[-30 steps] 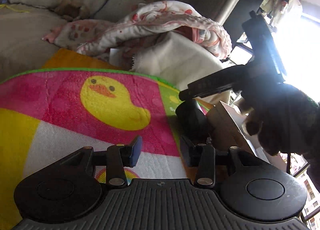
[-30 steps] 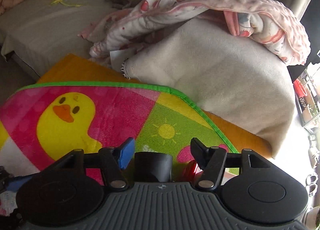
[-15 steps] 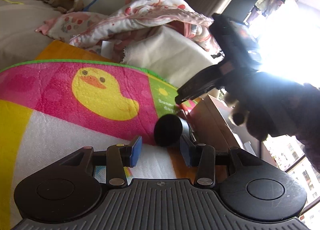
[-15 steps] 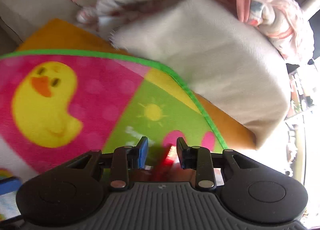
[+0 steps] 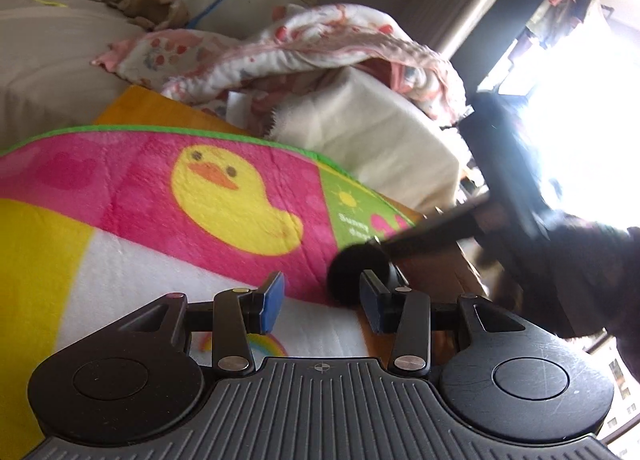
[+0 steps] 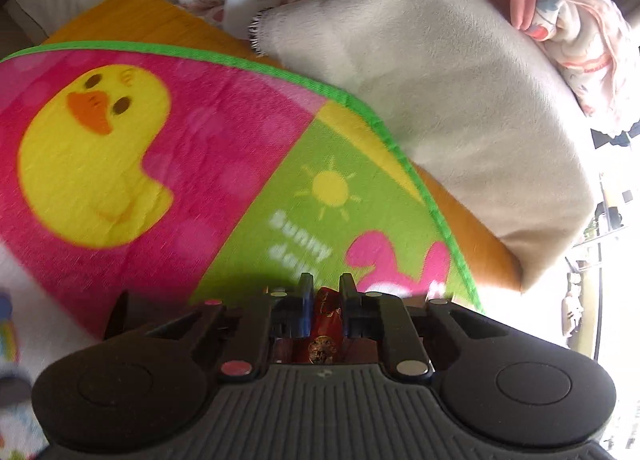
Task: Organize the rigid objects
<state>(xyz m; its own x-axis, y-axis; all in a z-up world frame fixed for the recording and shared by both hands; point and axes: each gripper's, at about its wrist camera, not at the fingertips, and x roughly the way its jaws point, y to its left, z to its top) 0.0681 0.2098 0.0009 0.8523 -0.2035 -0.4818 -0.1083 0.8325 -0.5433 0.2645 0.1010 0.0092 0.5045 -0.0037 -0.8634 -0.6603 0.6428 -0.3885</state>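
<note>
With the right gripper (image 6: 323, 300) jaws pinched on a red packet (image 6: 326, 314) above the duck mat (image 6: 168, 164), keep it level; the left gripper (image 5: 322, 302) hangs open near a black cylinder (image 5: 352, 270).

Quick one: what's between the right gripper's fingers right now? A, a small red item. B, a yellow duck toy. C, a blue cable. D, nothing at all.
A: in the right wrist view the right gripper has its fingers drawn close on a small red item, above the duck-print mat.
</note>
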